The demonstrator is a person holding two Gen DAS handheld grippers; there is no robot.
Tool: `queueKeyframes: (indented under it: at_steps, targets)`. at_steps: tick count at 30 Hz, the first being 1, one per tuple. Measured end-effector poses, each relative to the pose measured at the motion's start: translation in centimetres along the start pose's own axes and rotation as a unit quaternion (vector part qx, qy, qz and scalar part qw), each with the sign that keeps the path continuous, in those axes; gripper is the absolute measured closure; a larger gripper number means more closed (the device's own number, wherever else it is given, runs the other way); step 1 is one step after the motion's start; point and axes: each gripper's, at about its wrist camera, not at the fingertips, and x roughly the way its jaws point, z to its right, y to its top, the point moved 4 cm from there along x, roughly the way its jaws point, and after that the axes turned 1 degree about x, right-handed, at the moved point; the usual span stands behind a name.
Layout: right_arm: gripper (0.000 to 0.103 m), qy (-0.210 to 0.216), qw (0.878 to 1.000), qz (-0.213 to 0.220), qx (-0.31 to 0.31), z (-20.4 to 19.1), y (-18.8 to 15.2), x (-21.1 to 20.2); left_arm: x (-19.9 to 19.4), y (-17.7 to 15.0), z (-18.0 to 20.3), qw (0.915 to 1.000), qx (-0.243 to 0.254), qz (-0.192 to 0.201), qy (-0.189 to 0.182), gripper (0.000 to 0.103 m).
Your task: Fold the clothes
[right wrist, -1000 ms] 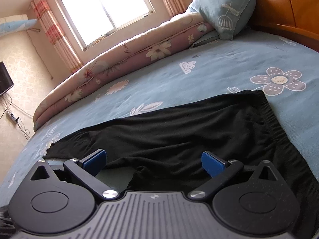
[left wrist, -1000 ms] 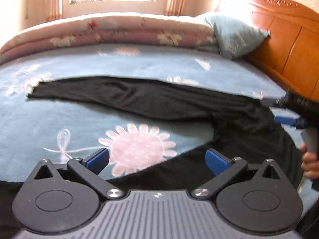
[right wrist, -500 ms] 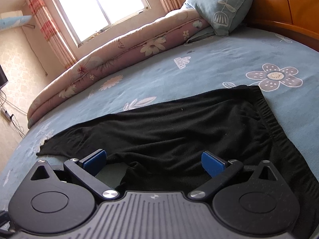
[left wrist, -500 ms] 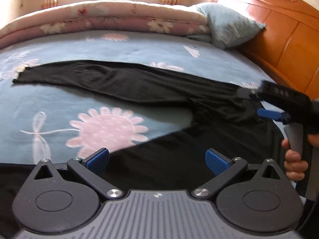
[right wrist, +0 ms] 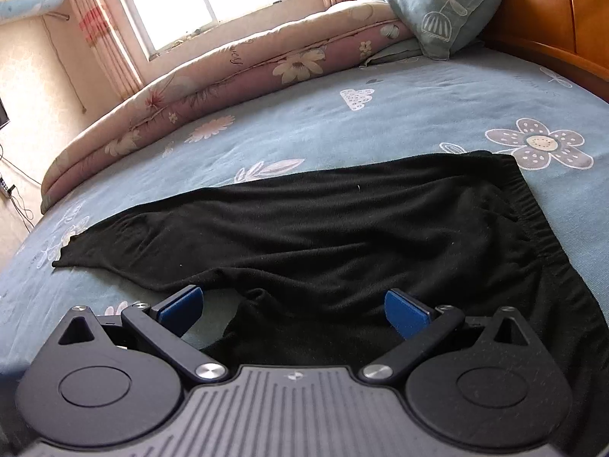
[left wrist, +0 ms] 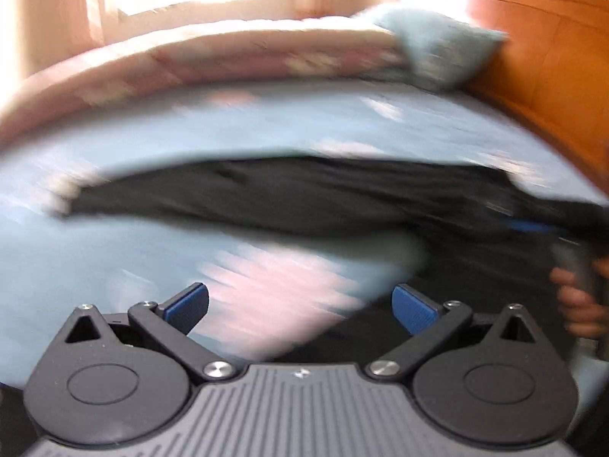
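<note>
Black trousers (left wrist: 304, 198) lie spread on the blue bedsheet (left wrist: 114, 247) in my blurred left view, where my left gripper (left wrist: 300, 304) stands wide apart, empty. In my right view, the trousers (right wrist: 342, 228) lie flat, my right gripper (right wrist: 293, 308) gaping above the crotch, holding nothing.

Open blue bedsheet (right wrist: 437, 87) is left free beyond the black trousers (right wrist: 342, 221) and to their left. The far side is blocked by a rolled quilt (right wrist: 228, 72) and a pillow (right wrist: 437, 11), the right side by the wooden headboard (right wrist: 552, 11) (close beside the waistband).
</note>
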Motion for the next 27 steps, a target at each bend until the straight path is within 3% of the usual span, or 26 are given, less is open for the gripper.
queueKeyframes:
  at_steps: [3, 5, 6, 9, 11, 15, 19, 23, 27]
  targets:
    - [0.000, 0.004, 1.000, 0.009, 0.005, 0.1, 0.2, -0.5, -2.2, 2.3, -4.2, 0.9894, 0.035, 0.027, 0.138, 0.001]
    - [0.000, 0.004, 1.000, 0.010, 0.006, 0.1, 0.2, -0.4, -3.1, 2.5, -5.1, 0.9814, 0.046, 0.046, 0.180, 0.001]
    - [0.000, 0.004, 1.000, 0.009, 0.005, 0.0, 0.2, -0.3, -3.2, 2.2, -5.0, 0.9828, 0.043, 0.050, 0.172, 0.001]
    - [0.000, 0.005, 1.000, -0.001, 0.004, -0.1, -0.1, 0.2, -1.8, 0.5, -3.0, 0.9965, 0.016, 0.034, 0.074, 0.001]
    - [0.000, 0.001, 1.000, -0.007, 0.002, -0.2, -0.3, 0.6, -0.4, -0.2, -1.0, 0.9997, 0.003, 0.016, 0.017, 0.001]
    - [0.000, -0.008, 1.000, -0.008, -0.007, -0.3, -0.5, 0.8, 1.5, 0.5, 4.0, 0.9982, -0.001, 0.015, -0.058, 0.001]
    - [0.000, -0.014, 1.000, -0.003, -0.012, 0.0, -0.3, 0.9, 1.8, 2.0, 8.9, 0.9870, -0.003, 0.030, -0.158, 0.001]
    - [0.000, -0.020, 1.000, -0.003, -0.007, 0.6, -0.2, 1.0, 3.1, 2.0, 12.0, 0.9792, 0.013, 0.016, -0.202, 0.001]
    - [0.000, -0.024, 1.000, -0.006, -0.006, 0.8, -0.2, 1.3, 3.9, 1.4, 11.6, 0.9832, 0.028, 0.002, -0.180, 0.001]
